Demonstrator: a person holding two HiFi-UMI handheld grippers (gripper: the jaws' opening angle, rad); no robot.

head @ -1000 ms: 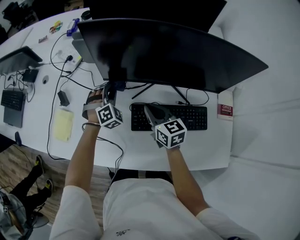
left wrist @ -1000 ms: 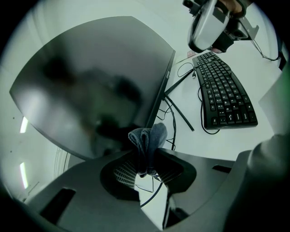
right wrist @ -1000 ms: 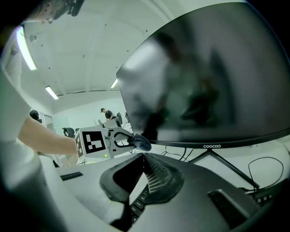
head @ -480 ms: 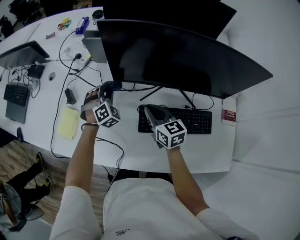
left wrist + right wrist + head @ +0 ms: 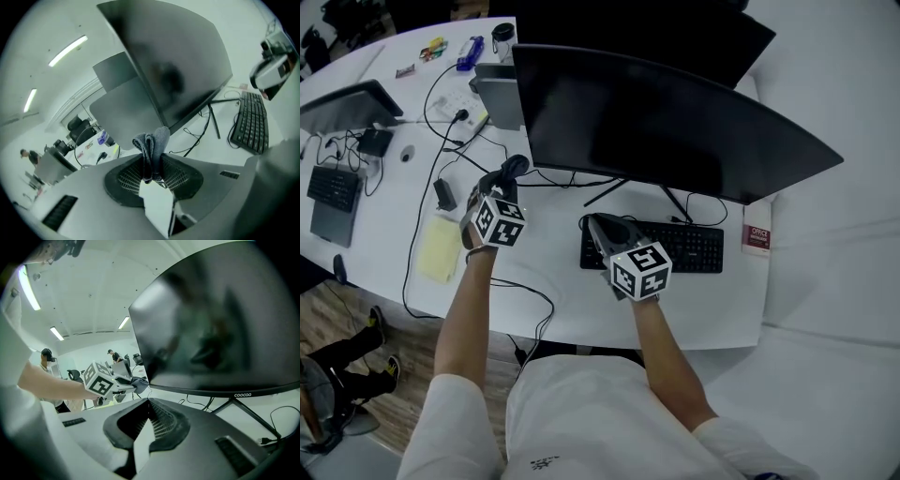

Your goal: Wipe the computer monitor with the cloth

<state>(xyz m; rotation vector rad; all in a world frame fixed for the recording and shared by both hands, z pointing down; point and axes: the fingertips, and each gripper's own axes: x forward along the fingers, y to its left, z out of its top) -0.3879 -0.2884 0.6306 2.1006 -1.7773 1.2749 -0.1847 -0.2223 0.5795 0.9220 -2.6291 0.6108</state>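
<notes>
The left claw (image 5: 152,176) is closed on the cloth (image 5: 152,143). The cloth stands up from between its jaws as a small folded bunch. It is near the lower left corner of the monitor (image 5: 675,122), but as far as I can see it does not touch it. The right claw (image 5: 149,418) has its jaws together with nothing in them, and it hangs above the keyboard (image 5: 680,246).

I think the main risk is that only a little cloth comes out past the jaws, so the hard jaw tips could meet the screen and scratch it. A strong push could also rock the monitor on its thin stand (image 5: 607,187), because no claw steadies it. The cables (image 5: 467,159) on the desk (image 5: 562,300) lie near the left claw and could catch on it.

The cloth is grey and soft, with a fine knitted-looking surface. The monitor is wide, curved, dark and glossy, and it shows reflections. The jaw pads are dark with a ribbed grid. The desk is white and smooth.
</notes>
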